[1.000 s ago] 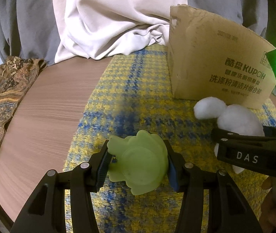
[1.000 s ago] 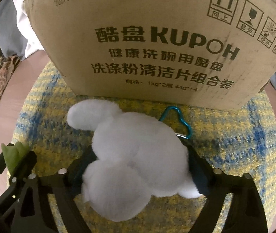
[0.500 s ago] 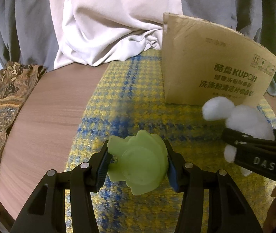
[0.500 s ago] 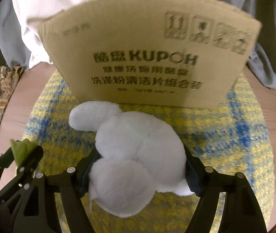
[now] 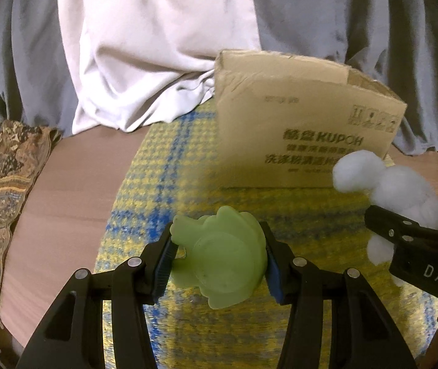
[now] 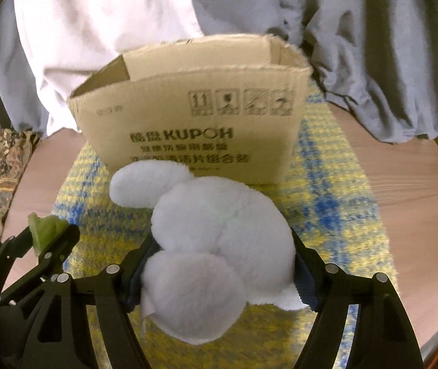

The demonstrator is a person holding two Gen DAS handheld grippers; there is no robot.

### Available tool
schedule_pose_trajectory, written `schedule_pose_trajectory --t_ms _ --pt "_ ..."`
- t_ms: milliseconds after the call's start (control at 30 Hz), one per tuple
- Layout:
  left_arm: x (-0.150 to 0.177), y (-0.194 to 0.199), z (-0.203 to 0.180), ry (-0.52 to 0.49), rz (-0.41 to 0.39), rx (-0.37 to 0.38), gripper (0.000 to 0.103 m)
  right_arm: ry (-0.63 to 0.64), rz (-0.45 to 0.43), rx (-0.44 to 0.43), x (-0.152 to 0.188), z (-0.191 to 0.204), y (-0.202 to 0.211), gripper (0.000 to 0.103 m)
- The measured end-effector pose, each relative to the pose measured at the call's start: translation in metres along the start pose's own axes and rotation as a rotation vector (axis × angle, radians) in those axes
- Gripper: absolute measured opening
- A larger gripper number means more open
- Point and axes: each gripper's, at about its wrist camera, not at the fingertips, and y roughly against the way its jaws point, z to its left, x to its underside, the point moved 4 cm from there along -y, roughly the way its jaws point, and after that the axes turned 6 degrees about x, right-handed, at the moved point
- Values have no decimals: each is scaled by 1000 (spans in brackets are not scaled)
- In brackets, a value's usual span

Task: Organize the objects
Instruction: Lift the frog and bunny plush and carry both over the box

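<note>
My left gripper [image 5: 219, 264] is shut on a pale green toy figure [image 5: 222, 258] and holds it above the yellow-and-blue checked cloth [image 5: 163, 166]. My right gripper [image 6: 219, 273] is shut on a white plush toy [image 6: 219, 236], also seen at the right of the left wrist view [image 5: 397, 187]. An open cardboard box [image 6: 194, 123] printed KUPOH stands on the cloth ahead of both grippers; it also shows in the left wrist view [image 5: 299, 129]. Its inside is hidden. The left gripper with the green toy [image 6: 45, 230] shows at the lower left of the right wrist view.
The cloth lies on a round wooden table [image 5: 65, 190]. A patterned brown fabric [image 5: 0, 178] hangs over the table's left edge. White and grey cloth [image 5: 157, 46] is draped behind the box.
Both grippers have risen and pulled back from the box with their toys still held. The box now looks smaller and its open top edge shows. A blue carabiner seen earlier is out of sight.
</note>
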Motion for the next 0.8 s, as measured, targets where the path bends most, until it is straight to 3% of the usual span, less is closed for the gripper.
schedule_pose_trajectory --t_ms 800 --pt "-67 51 -44 -62 -111 81 50 -43 -157 27 -41 -30 78 76"
